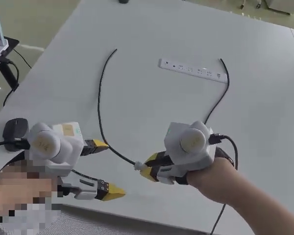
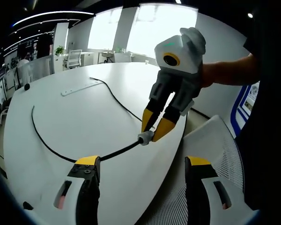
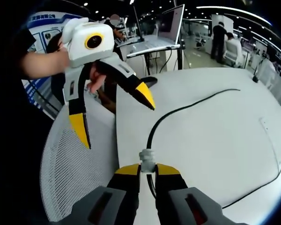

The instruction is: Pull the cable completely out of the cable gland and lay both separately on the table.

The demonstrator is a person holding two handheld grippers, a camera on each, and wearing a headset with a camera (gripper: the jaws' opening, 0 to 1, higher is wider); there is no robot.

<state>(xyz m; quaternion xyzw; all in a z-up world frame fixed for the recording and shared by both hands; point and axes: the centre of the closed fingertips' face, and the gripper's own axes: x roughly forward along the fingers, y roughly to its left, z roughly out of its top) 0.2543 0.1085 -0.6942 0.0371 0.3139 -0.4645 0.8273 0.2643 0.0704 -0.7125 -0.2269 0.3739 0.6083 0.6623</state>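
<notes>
**Separating the cable from the gland: gland secured, cable not yet gripped.** Left of the small white plastic cable gland (image 1: 138,166), and clear of it, the left gripper (image 1: 108,169) hovers over the near edge of the white table (image 1: 152,107). It points toward the gland with its yellow-tipped jaws spread wide and holds nothing.

The thin black cable (image 1: 100,98) leaves the gland's left side and lies in a long curve running away across the table. The right gripper view shows it also passing through the gland and back between that gripper's jaws, so it is threaded.

Just right of the gland, the right gripper (image 1: 146,166) has its jaws nearly closed, pinching the gland at their tips just above the table. The person's hand (image 1: 213,171) and forearm reach in from the gland's lower right. A white power strip (image 1: 193,70) lies well beyond the gland.

The next move likely calls for the left jaws to close on the cable just beside the gland. They would then draw it straight out while the right gripper holds firm.
</notes>
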